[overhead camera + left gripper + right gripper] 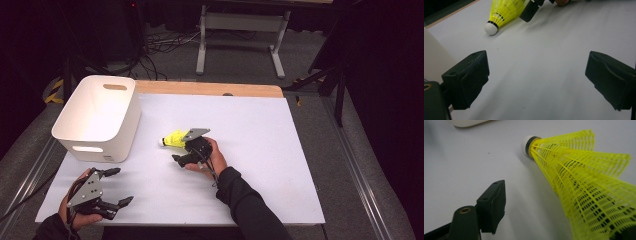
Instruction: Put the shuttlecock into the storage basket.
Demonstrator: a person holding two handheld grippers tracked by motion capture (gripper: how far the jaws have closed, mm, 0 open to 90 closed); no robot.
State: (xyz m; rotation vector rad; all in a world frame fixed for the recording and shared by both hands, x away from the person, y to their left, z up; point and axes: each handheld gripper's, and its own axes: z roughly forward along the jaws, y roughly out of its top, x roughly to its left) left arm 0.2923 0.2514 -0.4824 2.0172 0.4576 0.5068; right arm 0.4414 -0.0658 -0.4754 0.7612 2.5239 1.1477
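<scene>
White table [260, 165] — yellow shuttlecock [175, 138]

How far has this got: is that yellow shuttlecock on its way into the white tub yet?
Not yet. Nothing looks done: the shuttlecock lies on its side on the white table, beside the white tub. In hand: the right gripper is at its skirt, one jaw beside the mesh and no firm grip apparent. The left gripper waits open near the table's front edge. Gripping, lifting and probably dropping it in the tub remain.
</scene>
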